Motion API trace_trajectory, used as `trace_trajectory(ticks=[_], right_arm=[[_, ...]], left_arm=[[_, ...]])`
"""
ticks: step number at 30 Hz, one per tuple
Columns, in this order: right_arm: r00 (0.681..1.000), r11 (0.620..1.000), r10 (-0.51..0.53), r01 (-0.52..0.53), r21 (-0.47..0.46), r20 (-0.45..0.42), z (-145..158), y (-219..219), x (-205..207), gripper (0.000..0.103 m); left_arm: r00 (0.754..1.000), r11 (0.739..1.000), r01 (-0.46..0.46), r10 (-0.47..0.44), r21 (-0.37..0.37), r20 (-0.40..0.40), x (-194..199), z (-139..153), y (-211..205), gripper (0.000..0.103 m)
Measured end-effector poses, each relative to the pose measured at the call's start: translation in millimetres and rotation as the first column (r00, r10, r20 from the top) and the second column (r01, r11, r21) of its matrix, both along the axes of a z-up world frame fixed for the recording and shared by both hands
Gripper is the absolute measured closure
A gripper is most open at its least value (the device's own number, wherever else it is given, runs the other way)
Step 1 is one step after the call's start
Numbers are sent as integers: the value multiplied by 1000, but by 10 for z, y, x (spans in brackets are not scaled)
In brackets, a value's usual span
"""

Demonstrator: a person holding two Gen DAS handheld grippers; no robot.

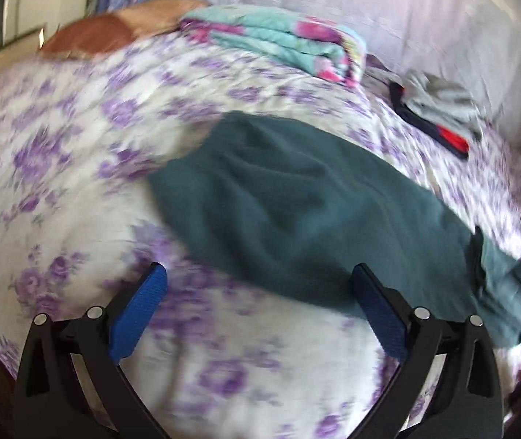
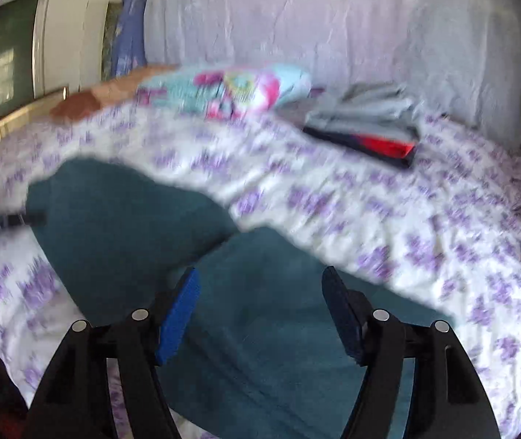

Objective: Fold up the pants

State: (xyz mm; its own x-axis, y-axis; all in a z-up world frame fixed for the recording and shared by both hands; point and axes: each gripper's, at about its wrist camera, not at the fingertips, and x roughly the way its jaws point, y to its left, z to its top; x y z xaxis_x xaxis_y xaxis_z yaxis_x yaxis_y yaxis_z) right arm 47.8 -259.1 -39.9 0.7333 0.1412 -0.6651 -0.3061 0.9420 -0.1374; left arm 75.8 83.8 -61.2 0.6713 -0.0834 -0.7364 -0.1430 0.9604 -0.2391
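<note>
Pants (image 2: 223, 311), teal, are lying on the floral bedspread (image 2: 370, 219) beneath the right gripper (image 2: 260, 314), whose jaws are standing apart, gripping nothing; the left gripper (image 1: 260, 292) is likewise gaping beside them.

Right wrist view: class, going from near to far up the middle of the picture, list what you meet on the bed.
Gripper fingers → teal pants → purple-flowered bedspread → folded bright floral blanket → pale lilac cloth at the back.
</note>
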Motion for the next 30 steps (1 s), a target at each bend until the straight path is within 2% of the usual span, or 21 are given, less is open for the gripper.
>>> trace_trajectory(ticks=[1,2,3,6,8,9,10,12,13,15,18,20,23,25,27,30], right_arm=[[997,1000,21,-22,-17,-75,-175,27,70,33],[995,999,23,-26,-23,-102,-249,33,97,33],[996,1000,19,-20,-1,-85,-187,-1,80,34],[998,996,-15,9,91,64,131,-141,-127,33],[995,995,-19,10,95,97,221,-174,-194,29],[997,997,-12,6,74,83,181,-172,-180,22],[998,998,-8,5,55,57,100,-170,-132,20],[996,1000,-18,18,-5,-85,-226,-134,53,15],[992,1000,-20,18,-20,-125,-252,-106,120,12],[995,1000,-8,8,1,-97,-169,-113,75,9],[995,1000,-9,7,-28,-98,-170,-87,75,7],[995,1000,-10,7,-29,-99,-172,-92,82,7],[995,1000,-12,10,-29,-99,-182,-96,81,5],[995,999,-15,12,-36,-97,-213,-88,71,4],[995,999,-17,13,-38,-98,-226,-88,66,4],[995,999,-16,12,-35,-99,-229,-93,75,4]], left_arm=[[1000,1000,1,-1,-12,-7,5,-2,52,5],[1000,1000,7,-7,-20,-13,6,-4,84,5],[1000,1000,14,-14,-24,-17,11,-4,94,5],[999,999,32,-32,5,-31,46,-14,70,5],[999,999,20,-18,40,-35,125,-24,38,5],[999,999,15,-14,47,-37,153,-26,39,5],[999,998,7,-5,55,-41,204,-34,33,4],[999,999,-6,9,53,-42,275,-33,37,4],[999,999,-10,11,44,-42,294,-31,59,4],[999,999,-23,24,22,-41,330,-33,93,4],[998,999,-53,53,1,-36,366,-23,103,4],[996,996,-80,81,25,-29,372,-22,57,5],[995,988,-100,102,114,-12,343,-6,-71,5],[995,984,-103,104,143,-1,330,13,-117,5],[997,988,-79,79,135,4,318,22,-146,5],[999,997,-34,33,67,19,312,36,-172,5]])
